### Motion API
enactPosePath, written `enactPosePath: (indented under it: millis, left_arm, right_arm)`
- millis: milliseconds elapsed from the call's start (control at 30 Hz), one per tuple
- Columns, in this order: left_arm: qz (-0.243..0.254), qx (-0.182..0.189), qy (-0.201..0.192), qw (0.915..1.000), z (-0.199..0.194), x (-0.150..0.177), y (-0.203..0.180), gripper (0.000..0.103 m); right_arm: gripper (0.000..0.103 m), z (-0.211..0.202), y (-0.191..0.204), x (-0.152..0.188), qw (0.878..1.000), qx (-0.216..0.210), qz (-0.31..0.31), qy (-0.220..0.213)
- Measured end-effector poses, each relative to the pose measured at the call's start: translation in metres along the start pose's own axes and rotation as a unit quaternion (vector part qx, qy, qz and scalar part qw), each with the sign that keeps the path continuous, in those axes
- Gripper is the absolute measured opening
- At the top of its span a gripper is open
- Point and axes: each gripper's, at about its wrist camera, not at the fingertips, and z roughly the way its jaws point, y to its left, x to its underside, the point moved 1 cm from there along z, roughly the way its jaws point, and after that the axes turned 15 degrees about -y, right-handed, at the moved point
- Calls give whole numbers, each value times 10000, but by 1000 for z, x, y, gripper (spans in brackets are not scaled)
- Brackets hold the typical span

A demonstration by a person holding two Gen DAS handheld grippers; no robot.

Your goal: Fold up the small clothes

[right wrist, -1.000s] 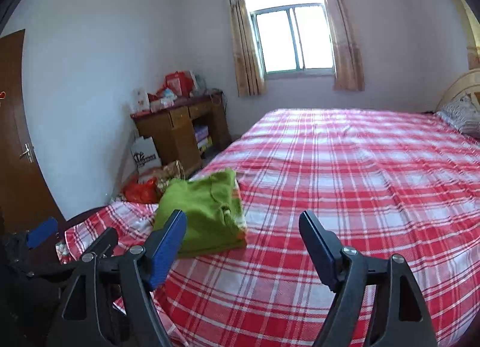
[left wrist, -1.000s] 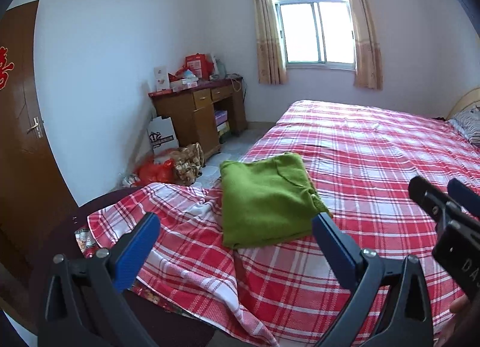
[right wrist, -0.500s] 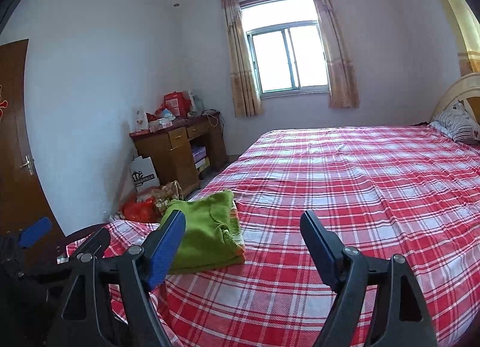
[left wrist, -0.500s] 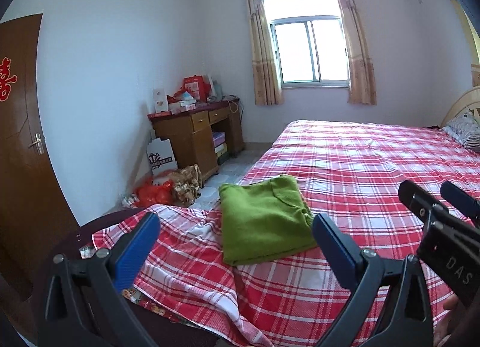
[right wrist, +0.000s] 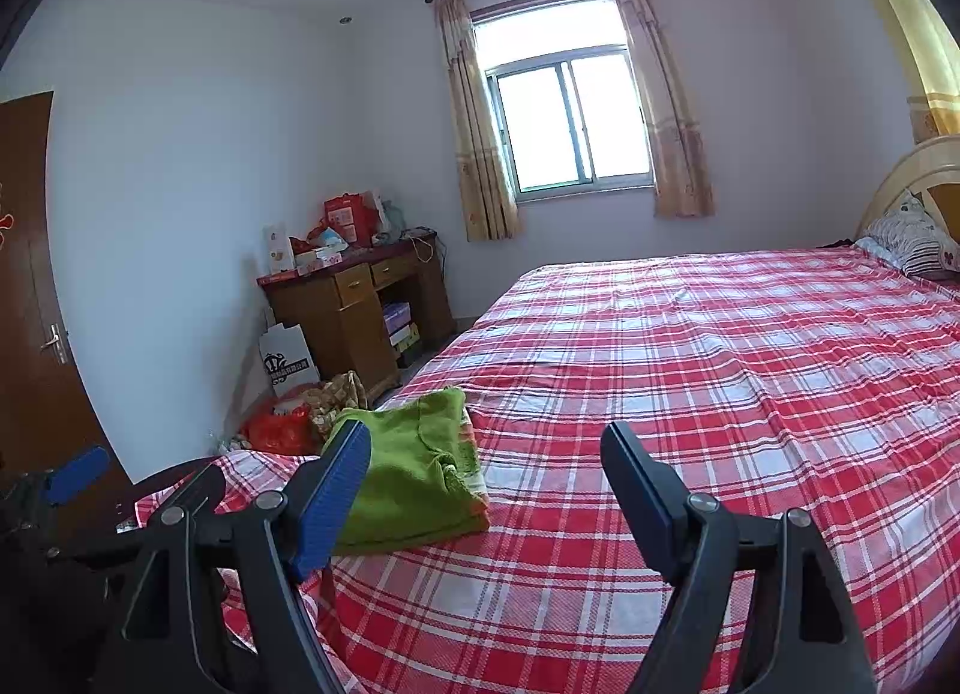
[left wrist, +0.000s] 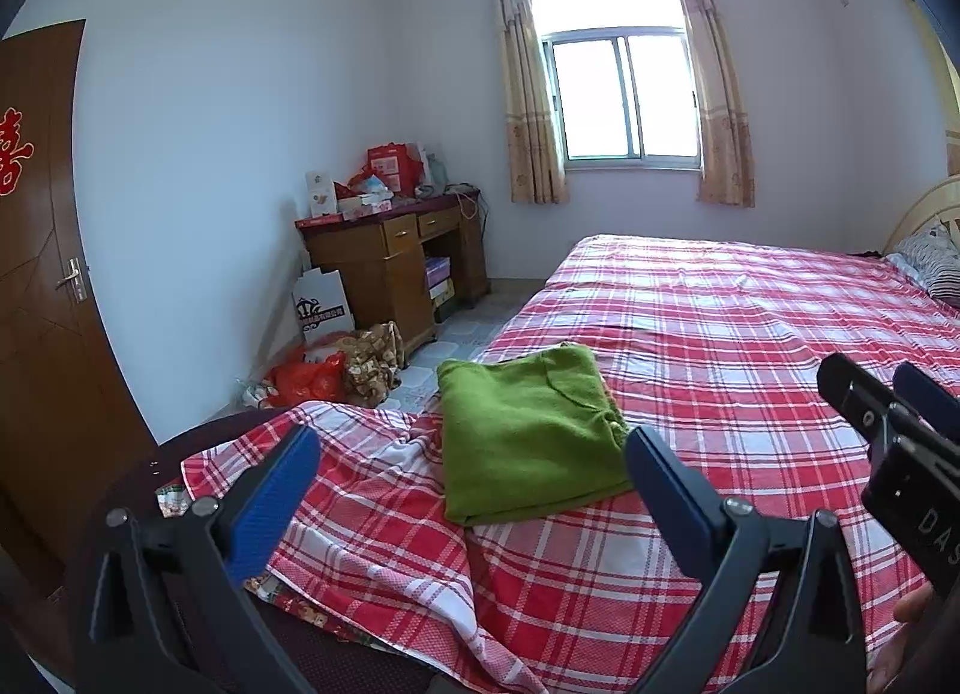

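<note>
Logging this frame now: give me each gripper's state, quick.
Left gripper: open, holding nothing.
Right gripper: open, holding nothing.
The green garment lies folded on the bed, ungripped.

Green garment (left wrist: 531, 433) lies folded flat (rectangular) near the bedspread's corner.

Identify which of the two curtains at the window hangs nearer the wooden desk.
The curtain on the left side of the window. It hangs toward the corner where the wooden desk stands; the other curtain hangs on the bed's side.
</note>
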Motion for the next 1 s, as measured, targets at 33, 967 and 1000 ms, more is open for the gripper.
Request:
enactPosePath:
  millis: [33, 967, 1000]
  left_arm:
    - [4, 4, 6, 10000, 1, 0, 0, 103]
    - [53, -3, 88, 9999, 4, 4, -2, 103]
    - [59, -10, 90, 9999, 4, 5, -3, 103]
  right_arm:
    - [80, 1, 0, 0, 10000, 2, 4, 7]
    - [80, 2, -3, 4, 9999, 18, 92, 80]
    - [80, 1, -3, 3, 9999, 18, 96, 79]
